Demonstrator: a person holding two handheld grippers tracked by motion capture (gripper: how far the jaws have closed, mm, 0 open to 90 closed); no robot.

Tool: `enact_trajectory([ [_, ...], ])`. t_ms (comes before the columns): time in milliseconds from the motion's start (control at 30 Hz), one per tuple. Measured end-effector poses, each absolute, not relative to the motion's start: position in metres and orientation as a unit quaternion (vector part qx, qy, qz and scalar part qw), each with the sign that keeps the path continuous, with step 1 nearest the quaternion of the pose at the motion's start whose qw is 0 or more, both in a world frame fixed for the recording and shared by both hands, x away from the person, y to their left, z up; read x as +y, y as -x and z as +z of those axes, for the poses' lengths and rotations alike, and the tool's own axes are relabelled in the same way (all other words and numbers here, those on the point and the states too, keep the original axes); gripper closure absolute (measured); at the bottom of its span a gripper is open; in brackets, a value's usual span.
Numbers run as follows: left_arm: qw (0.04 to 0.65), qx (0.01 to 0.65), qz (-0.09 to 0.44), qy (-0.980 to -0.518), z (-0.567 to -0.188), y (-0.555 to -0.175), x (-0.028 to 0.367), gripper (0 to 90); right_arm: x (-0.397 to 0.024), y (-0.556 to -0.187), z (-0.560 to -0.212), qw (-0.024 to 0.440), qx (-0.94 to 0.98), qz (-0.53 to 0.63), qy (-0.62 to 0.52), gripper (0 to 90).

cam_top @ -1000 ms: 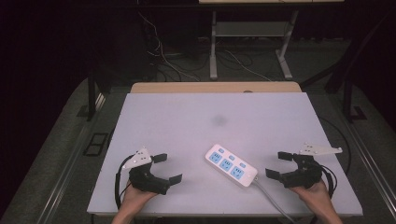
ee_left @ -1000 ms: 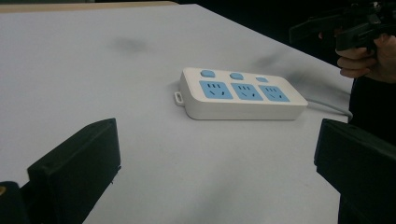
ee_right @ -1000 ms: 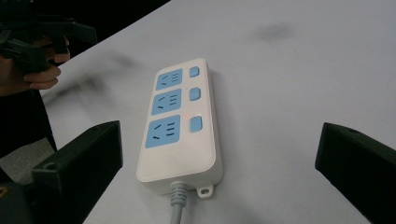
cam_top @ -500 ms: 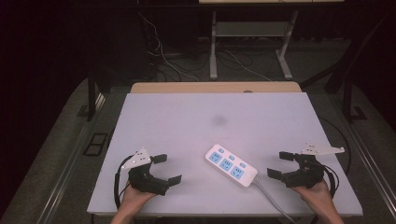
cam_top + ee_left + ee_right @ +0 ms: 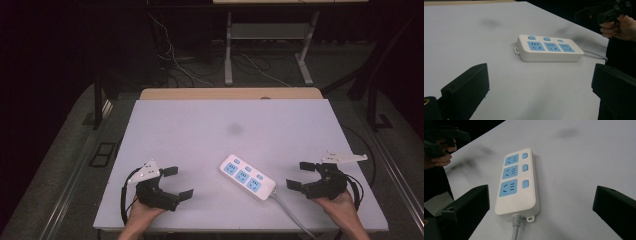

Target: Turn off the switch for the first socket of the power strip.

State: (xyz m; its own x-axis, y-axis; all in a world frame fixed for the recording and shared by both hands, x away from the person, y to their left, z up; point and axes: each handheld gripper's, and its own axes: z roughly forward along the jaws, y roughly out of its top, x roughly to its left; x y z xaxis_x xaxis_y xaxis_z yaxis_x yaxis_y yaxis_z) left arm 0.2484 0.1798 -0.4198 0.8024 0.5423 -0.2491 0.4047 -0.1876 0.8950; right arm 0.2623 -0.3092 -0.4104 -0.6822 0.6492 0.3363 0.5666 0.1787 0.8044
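Your left gripper (image 5: 177, 182) sits at the near left of the pale grey table (image 5: 200, 130), jaws spread wide and holding nothing. Your right gripper (image 5: 299, 175) rests at the near right, jaws likewise spread and empty. Between them, near the front edge and well apart from both, lies the white plastic power strip with three blue sockets and three blue switches (image 5: 247, 176), angled, its grey cord (image 5: 292, 217) trailing off the near edge
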Motion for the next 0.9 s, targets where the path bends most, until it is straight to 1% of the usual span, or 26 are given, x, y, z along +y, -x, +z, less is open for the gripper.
enact_trajectory([
  [467, 0.562, 0.314, 0.061, -0.763, -0.42, -0.248, 0.183, 0.8, -0.308, -0.266, -0.401, 0.04, 0.774, 0.489, -0.402, 0.6],
  [900, 0.566, 0.316, 0.057, -0.759, -0.42, -0.248, 0.184, 1.3, -0.293, -0.277, -0.39, 0.032, 0.795, 0.468, -0.386, 0.6],
])
